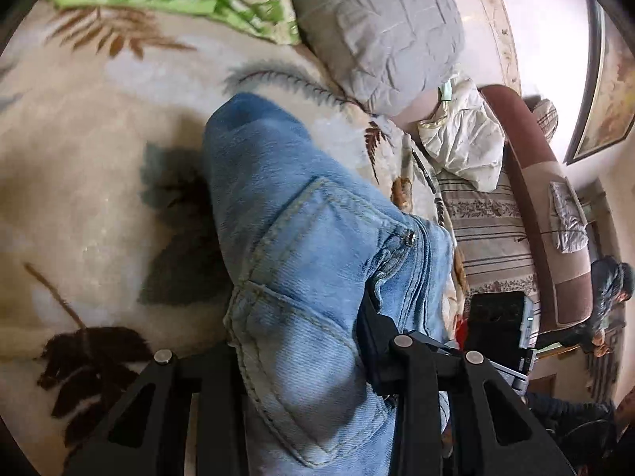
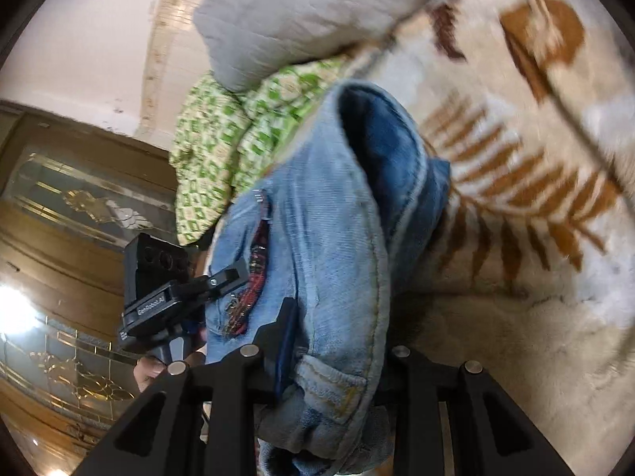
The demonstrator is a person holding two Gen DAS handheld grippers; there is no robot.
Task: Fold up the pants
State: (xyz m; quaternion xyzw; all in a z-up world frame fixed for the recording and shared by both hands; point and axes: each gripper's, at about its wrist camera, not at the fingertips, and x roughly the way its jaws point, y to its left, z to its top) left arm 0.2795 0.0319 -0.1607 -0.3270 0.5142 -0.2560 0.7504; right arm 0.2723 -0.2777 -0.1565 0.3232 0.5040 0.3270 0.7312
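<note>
A cream blanket (image 1: 79, 198) printed with brown leaves fills both views, with a grey pillow (image 1: 393, 27) at one o'clock in the left view. Light blue jeans (image 1: 301, 261) hang bunched above it, running from six toward eleven o'clock. Denim this thick is likely heavy, floppy and grippy, best taken at the stiff waistband or seams. The left gripper (image 1: 305, 361) is closed on the pocket area; the right gripper (image 2: 333, 361) pinches a seamed edge of the same jeans.
</note>
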